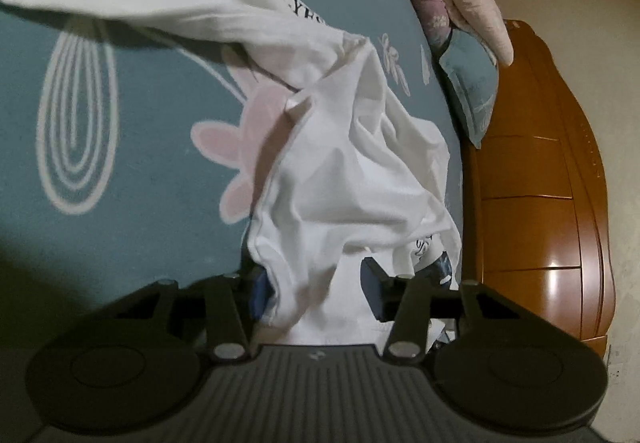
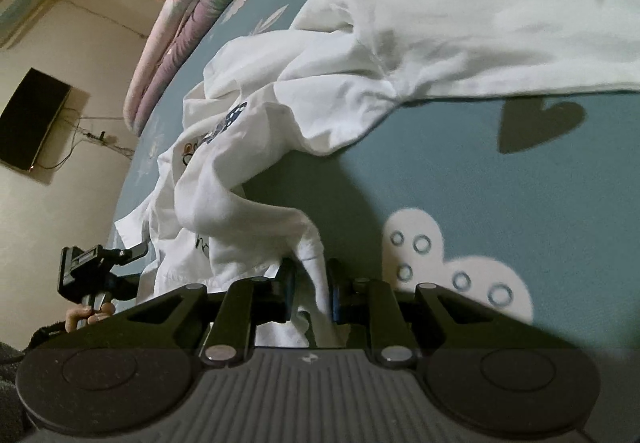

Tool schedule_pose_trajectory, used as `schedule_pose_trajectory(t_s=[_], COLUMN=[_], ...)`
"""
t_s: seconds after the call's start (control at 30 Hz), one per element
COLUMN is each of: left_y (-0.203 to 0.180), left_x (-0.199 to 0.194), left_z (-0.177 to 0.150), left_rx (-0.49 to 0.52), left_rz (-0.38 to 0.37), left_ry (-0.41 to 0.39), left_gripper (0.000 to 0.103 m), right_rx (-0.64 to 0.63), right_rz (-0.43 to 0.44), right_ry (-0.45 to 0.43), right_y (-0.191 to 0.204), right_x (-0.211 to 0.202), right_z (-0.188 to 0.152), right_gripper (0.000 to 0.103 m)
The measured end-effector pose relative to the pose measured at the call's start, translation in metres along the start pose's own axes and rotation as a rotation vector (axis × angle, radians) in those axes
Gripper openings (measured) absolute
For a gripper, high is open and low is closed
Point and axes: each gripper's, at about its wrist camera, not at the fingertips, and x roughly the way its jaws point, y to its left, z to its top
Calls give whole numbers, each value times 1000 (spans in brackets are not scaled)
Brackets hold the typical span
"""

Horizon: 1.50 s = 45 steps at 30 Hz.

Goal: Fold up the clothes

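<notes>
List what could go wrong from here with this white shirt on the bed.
1. The left hand-held gripper has shirt cloth between its pads, but they stand apart, so the white shirt may slip out.
2. The right hand-held gripper pinches only a narrow bunched strip; a pull may free it.
3. The shirt lies twisted and crumpled on the blue bedsheet, so folding now would likely trap creases.

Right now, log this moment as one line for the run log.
stage: folding, shirt bunched | left gripper: around white T-shirt fabric, grip unclear | right gripper: shut on T-shirt edge | surface: teal floral bedsheet
</notes>
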Motion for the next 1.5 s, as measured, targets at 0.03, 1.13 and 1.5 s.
schedule_pose_trajectory(t_s=[0.03, 1.13, 1.5], left_y=[3, 15, 12], left_x=[-2, -19, -12], left_z=[-6, -26, -27], left_rx=[-21, -6, 21], left_rz=[-7, -2, -26], left_ry=[13, 45, 41], left_gripper=[49, 48, 51], right_rx=[2, -246, -126], right_rz=[6, 1, 216], right_ry=[0, 113, 124], right_y=[-1, 21, -1], right_x=[-2, -28, 10], right_z=[-1, 9, 11], right_gripper=[22, 61, 64])
